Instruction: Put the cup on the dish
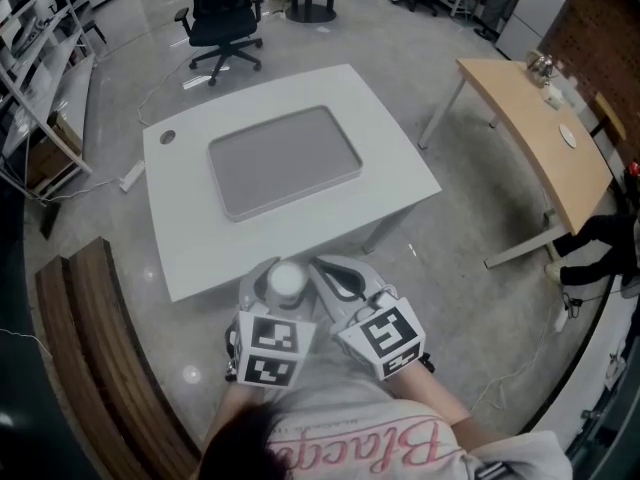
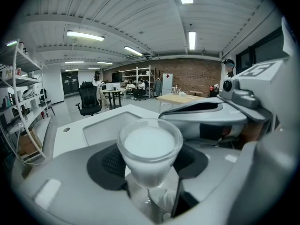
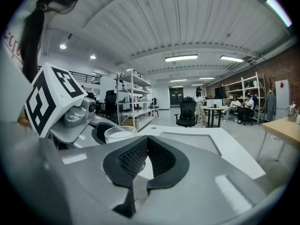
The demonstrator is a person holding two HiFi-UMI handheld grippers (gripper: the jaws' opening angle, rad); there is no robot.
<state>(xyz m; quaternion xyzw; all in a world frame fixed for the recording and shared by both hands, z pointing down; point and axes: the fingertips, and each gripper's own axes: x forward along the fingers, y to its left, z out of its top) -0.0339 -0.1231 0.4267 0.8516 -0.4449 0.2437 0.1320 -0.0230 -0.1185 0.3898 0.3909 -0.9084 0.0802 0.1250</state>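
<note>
The white table (image 1: 190, 248) filled the middle of the head view. The grey rectangular dish (image 1: 285, 160) lay flat on it, toward the upper centre of the frame, with nothing on it.

At the bottom edge, the person's pale shirt (image 1: 400, 433) bore pink cursive lettering. It was upside down in the frame and appeared to begin "Blac"; the rest could not be read.

The left gripper (image 1: 283, 273) sat at lower centre, just below the table's near edge. It was clamped on the cup (image 1: 287, 281), with a black ribbed pad against each side of the cup's body. The cup stood upright between the jaws, clear of the table top and well apart from the dish.

The right gripper (image 3: 146, 146) sat just beside it on the right. Its pads met at the tips and nothing was between them.

Each gripper's marker cube showed only black-and-white square patterns, with no words.

The cup was a clear, round-rimmed vessel that tapered toward its base. Its inside showed white nearly to the rim. No label could be made out on it.
</note>
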